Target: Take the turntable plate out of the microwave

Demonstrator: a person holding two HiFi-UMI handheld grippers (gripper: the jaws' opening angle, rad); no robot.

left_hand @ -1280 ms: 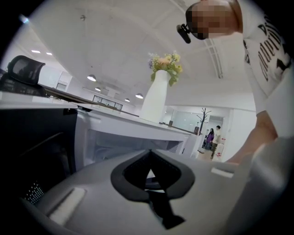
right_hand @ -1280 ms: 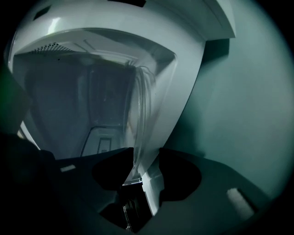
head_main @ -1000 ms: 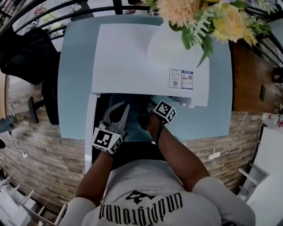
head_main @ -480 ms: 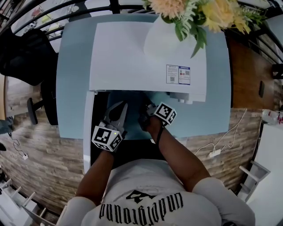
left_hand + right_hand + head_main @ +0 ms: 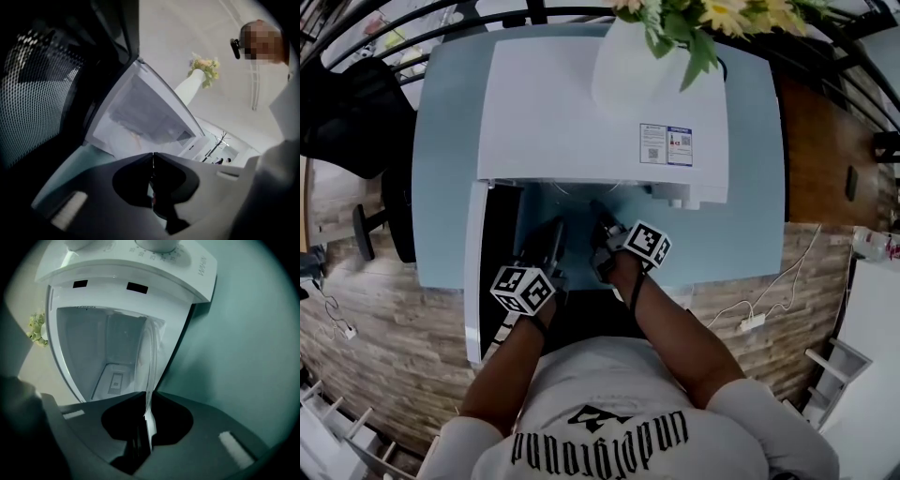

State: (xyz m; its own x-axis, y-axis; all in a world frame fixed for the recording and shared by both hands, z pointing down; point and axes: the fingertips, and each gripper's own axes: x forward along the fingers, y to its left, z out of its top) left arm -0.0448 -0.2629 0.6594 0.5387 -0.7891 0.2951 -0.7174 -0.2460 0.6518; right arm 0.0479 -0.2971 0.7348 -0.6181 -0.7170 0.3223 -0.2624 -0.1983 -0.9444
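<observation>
- Microwave (image 5: 581,103): a white box on a pale blue table (image 5: 441,141), with its door (image 5: 473,272) swung wide open at the microwave's left side.
- Turntable plate (image 5: 150,357): clear glass, seen edge-on, low in the microwave's cavity. Its near rim is pinched between the right gripper (image 5: 147,397) jaws at the microwave's mouth.

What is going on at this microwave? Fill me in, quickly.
A person works at a white microwave oven on a pale blue table, with its door swung open. The right gripper has just been closing its jaws on the rim of the clear glass turntable plate, which sits clamped between them, its far part inside the cavity. The left gripper hovers nearby, jaws shut with nothing between them. The plate is not yet out.
</observation>
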